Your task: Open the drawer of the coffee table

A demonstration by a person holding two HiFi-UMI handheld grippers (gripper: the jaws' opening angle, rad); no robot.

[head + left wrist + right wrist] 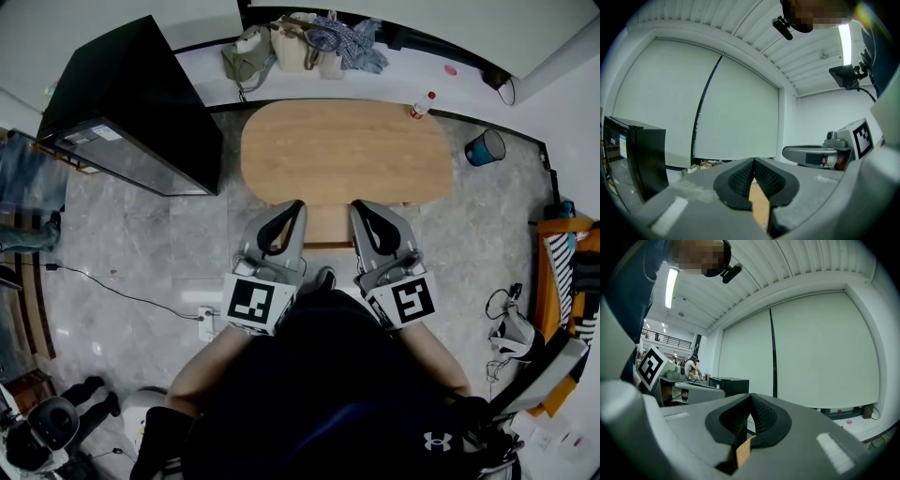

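Overhead, oval wooden coffee table (347, 150) on grey marble floor (141, 244), black cabinet (131, 103) left, blue bin (485, 147) right, left gripper (294, 206) and right gripper (360, 206) jaws together, empty.

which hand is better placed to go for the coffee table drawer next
Nearly a tie, slight lean right. Both shut, the left tool and right tool flank the wooden panel under the coffee table's near edge; the right tip looks marginally closer to it.

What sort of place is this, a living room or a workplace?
Probably a mock living-room corner in a lab or office: a coffee table on a tiled floor, bags piled on the window ledge, and a cable running to a power strip.
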